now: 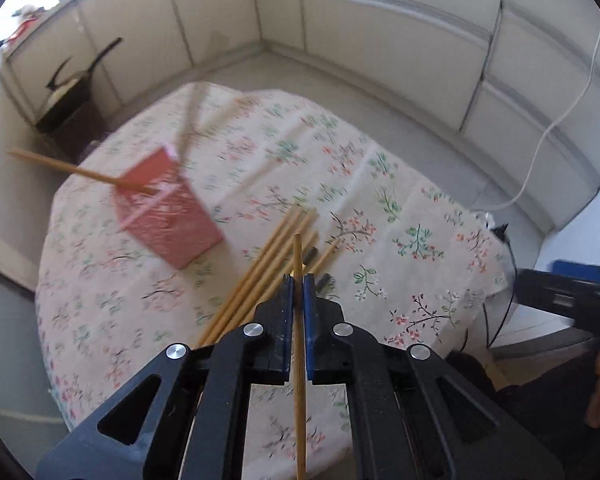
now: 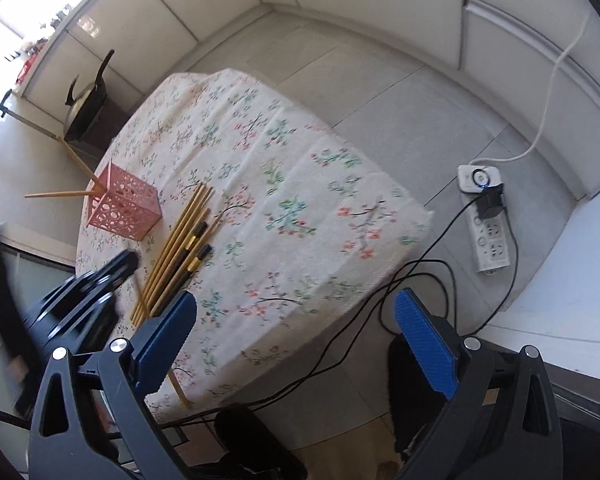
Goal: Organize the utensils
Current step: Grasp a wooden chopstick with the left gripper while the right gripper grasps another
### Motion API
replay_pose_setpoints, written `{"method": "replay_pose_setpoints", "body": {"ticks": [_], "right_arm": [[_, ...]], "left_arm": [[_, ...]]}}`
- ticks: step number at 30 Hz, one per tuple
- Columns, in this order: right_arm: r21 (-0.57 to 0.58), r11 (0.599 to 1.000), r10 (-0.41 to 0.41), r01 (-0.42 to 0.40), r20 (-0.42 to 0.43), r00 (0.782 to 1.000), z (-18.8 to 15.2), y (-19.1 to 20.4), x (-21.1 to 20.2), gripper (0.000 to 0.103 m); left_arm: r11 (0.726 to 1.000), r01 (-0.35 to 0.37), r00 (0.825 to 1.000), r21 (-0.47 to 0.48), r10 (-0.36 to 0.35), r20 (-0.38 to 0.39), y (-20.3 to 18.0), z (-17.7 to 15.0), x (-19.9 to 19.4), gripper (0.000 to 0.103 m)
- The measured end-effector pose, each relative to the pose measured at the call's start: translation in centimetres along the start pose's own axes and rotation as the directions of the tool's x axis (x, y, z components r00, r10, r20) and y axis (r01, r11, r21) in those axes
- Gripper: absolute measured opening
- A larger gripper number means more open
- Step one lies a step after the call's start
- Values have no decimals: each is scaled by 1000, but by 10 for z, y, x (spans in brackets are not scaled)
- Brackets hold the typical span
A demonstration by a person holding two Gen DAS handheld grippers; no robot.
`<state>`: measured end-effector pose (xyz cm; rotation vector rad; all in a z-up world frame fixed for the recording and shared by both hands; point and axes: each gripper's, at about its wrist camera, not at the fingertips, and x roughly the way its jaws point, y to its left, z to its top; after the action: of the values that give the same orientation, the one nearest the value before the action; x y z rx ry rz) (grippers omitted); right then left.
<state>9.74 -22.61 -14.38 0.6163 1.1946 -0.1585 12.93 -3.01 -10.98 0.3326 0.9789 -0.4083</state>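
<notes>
My left gripper (image 1: 298,280) is shut on one wooden chopstick (image 1: 298,340), held above the table; it also shows blurred in the right wrist view (image 2: 128,258). A pile of several chopsticks (image 1: 268,268) lies on the floral tablecloth (image 1: 380,200) just ahead of it, and shows in the right wrist view (image 2: 180,248). A pink perforated holder (image 1: 168,212) stands to the left with two chopsticks (image 2: 76,160) leaning out of it; it also shows in the right wrist view (image 2: 124,208). My right gripper (image 2: 296,308) is open and empty, off the table's near right edge.
A kettle (image 2: 86,102) sits on a dark stand beyond the table. A white power strip (image 2: 486,216) with black cables (image 2: 420,272) lies on the floor to the right. White cabinets line the walls.
</notes>
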Motion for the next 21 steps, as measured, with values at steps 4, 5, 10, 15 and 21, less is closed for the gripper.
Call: {"method": "replay_pose_setpoints", "body": {"ticks": [4, 5, 10, 15, 21], "right_arm": [[84, 996, 27, -19, -105, 994, 18, 19, 39, 95], [118, 992, 48, -33, -125, 991, 23, 22, 49, 91], [259, 962, 140, -82, -211, 967, 38, 41, 104, 61], [330, 941, 162, -76, -239, 957, 45, 55, 138, 31], [351, 936, 103, -22, -213, 972, 55, 65, 151, 19]], "left_arm": [[997, 0, 997, -83, 7, 81, 25, -17, -53, 4], [994, 5, 995, -109, 6, 102, 35, -24, -67, 4], [985, 11, 980, -172, 24, 200, 57, -51, -113, 4], [976, 10, 965, -219, 48, 258, 76, -60, -132, 4], [970, 49, 957, -237, 22, 288, 88, -65, -144, 4]]}}
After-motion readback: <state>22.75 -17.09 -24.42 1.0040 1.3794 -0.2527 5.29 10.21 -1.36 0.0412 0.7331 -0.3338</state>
